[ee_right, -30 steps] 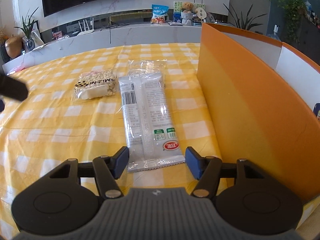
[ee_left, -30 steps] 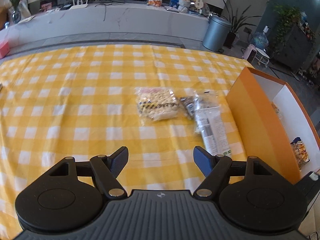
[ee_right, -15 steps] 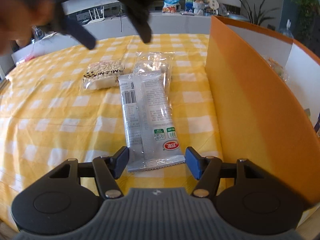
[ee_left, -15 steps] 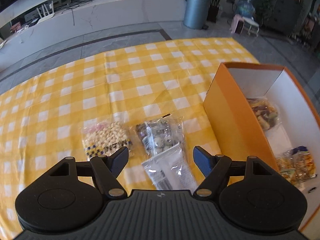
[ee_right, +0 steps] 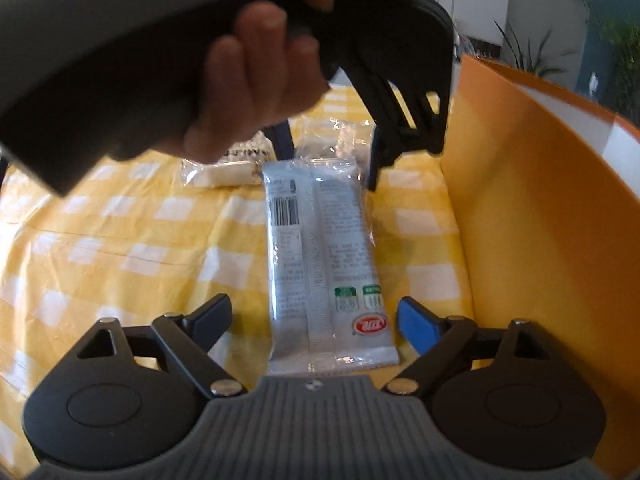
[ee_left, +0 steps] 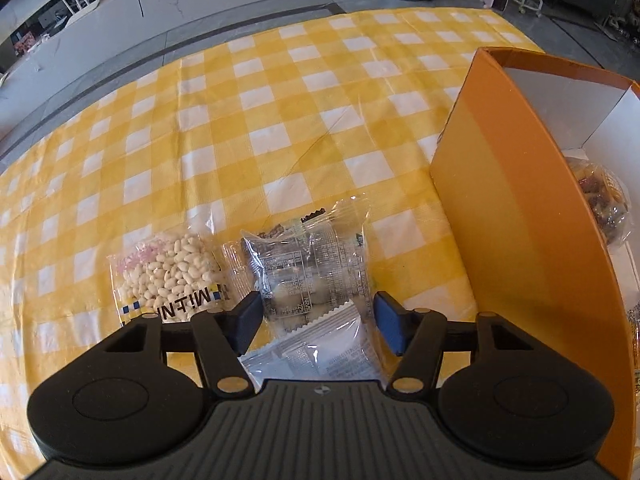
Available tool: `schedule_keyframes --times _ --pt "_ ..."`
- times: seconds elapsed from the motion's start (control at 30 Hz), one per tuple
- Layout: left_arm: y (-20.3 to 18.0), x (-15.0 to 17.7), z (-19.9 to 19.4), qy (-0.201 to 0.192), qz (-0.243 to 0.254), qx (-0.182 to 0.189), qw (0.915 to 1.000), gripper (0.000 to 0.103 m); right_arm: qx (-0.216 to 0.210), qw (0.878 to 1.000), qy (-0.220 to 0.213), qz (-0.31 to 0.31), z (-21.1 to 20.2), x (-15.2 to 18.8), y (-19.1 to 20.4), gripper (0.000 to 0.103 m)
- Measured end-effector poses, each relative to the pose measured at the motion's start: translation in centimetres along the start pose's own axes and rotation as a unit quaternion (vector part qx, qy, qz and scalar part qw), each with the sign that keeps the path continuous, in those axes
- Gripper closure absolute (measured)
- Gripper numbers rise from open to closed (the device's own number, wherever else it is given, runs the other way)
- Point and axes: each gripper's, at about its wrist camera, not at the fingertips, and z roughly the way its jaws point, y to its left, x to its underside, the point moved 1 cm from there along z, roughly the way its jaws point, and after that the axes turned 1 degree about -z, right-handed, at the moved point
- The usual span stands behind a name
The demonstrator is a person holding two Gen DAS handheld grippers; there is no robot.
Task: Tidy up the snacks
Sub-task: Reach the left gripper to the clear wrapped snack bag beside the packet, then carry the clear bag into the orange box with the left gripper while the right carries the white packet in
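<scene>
Between the left tongs (ee_left: pixel 316 318), flat on the checked worktop (ee_left: pixel 280 92): clear packet of round sweets (ee_left: pixel 310 268); jaws closing, pads not yet touching it. Judged light, crinkly, slippery film over hard lumps; best pinched across the lumpy middle, not the sealed edge. Its near end lies under the long grey bar packet (ee_right: pixel 324 256), which sits between the right tongs (ee_right: pixel 316 318), jaws opening, nothing gripped. Count on worktop: sweets packet 1, bar packet 1, peanut bag (ee_left: pixel 168 276) 1. Orange box (ee_left: pixel 516 216) 1, holding at least two snack bags.
</scene>
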Motion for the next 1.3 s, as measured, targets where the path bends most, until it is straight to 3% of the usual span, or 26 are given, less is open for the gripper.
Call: schedule_keyframes --times 0.07,0.23,0.43,0.63,0.77,0.9,1.07,1.17,1.3 --pt "0.6 0.2 -0.3 0.002 -0.017 0.006 0.9998 0.035 0.015 1.000 -0.009 0.006 -0.2 -0.1 -0.2 0.047" --pt "2.3 1.4 -2.1 -0.012 -0.040 0.039 0.9984 0.036 -0.001 1.000 -0.008 0.006 -0.6 -0.2 -0.9 0.051" --pt "5.6 4.3 -6.9 -0.084 -0.082 0.082 0.9898 0.037 -0.021 0.999 -0.034 -0.011 -2.0 -0.2 -0.3 0.052" --pt "8.8 6.7 -11.6 -0.178 -0.123 0.094 0.9718 0.039 -0.067 0.997 -0.046 -0.014 -3.9 -1.0 1.5 0.053" --pt "10.1 7.8 -14.8 -0.267 -0.118 0.077 0.9534 0.039 -0.076 0.996 -0.041 -0.003 -5.0 -1.2 1.2 0.053" --pt "11.3 8.7 -17.6 -0.317 -0.135 0.107 0.9328 0.039 -0.098 0.992 -0.049 0.059 -6.5 -1.9 -1.3 0.054" --pt "12.3 9.4 -19.9 -0.345 -0.159 0.146 0.9136 0.039 -0.088 0.986 -0.084 0.111 -9.4 -3.8 -4.8 0.054" --pt "11.9 9.3 -20.6 -0.338 -0.158 0.156 0.9146 0.039 -0.076 0.979 -0.140 0.130 -11.9 -4.4 -7.4 0.054" --pt "11.0 8.9 -20.2 -0.321 -0.149 0.192 0.9154 0.039 -0.040 0.974 -0.156 0.157 -14.3 -5.8 -12.0 0.054"
